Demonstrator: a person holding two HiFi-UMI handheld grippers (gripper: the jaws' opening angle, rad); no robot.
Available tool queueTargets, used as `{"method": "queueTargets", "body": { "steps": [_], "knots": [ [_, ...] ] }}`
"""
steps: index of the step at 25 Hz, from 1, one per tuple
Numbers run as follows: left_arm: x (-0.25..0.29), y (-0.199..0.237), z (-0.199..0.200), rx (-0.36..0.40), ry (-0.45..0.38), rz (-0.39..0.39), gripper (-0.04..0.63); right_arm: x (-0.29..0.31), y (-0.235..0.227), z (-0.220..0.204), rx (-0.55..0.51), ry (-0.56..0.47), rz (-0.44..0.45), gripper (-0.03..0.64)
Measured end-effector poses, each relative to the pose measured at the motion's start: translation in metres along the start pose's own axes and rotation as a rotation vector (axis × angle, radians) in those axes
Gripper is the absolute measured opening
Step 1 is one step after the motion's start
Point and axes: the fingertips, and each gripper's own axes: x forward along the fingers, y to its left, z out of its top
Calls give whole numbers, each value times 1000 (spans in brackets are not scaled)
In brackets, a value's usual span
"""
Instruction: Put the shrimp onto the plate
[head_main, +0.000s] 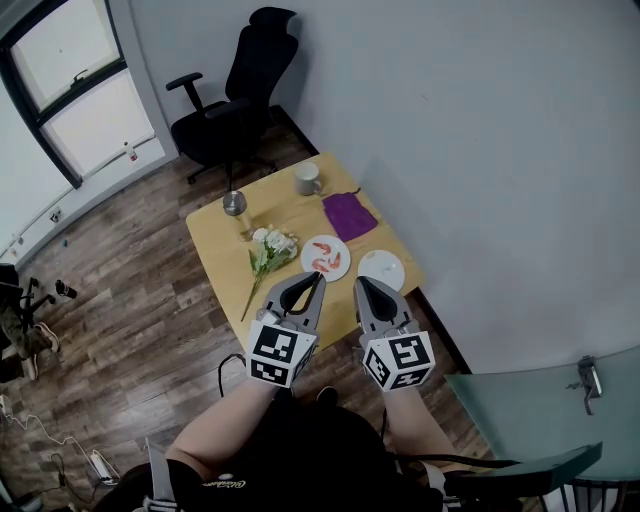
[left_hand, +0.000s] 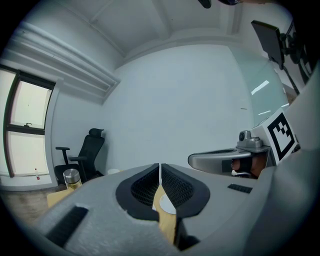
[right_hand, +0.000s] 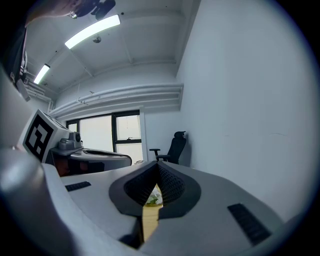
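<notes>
So both grippers are closed tight with nothing in them. The left hand-held gripper (head_main: 319, 278) has its jaws pressed together right to the tips in its own view. It's the same with the right hand-held gripper (right_hand: 158, 165): pads meet at the tip and nothing is pinched between them.

The shrimp (head_main: 320, 251) are a couple of pink-orange pieces lying on the white plate (head_main: 341, 267), and I'll place everything else off that plate. It sits on a small wooden worktop (head_main: 222, 262).

- Both grippers are held side by side on the person's side of the plate, over the near edge of the worktop. In the head view the left one's tip points at the plate's near rim. They look well above it, though I can't say exactly how high.
- A second white plate (head_main: 386, 273) is just beside the shrimp plate, on the wall side.
- A bunch of white flowers (head_main: 270, 246) lies just beside the plate on the opposite side, stems trailing back toward the person.
- A purple cloth (head_main: 349, 214) is just past the plate on its far side, and a mug (head_main: 307, 178) is further on, near the far corner.
- A steel bottle (head_main: 234, 203) stands beyond the flowers.
- A black office chair (head_main: 240, 95) is well beyond the plate, off the worktop's far end.
</notes>
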Motion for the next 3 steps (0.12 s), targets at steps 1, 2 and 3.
{"method": "queueTargets", "body": {
  "steps": [1, 2, 3],
  "knots": [
    [0, 0, 0, 0, 0, 0, 17, 0, 0, 0, -1, 1, 0, 2],
    [-1, -1, 1, -1, 0, -1, 17, 0, 1, 1, -2, 1, 0, 2],
    [-1, -1, 1, -1, 0, -1, 17, -1, 1, 1, -3, 2, 0, 2]
  ]
}}
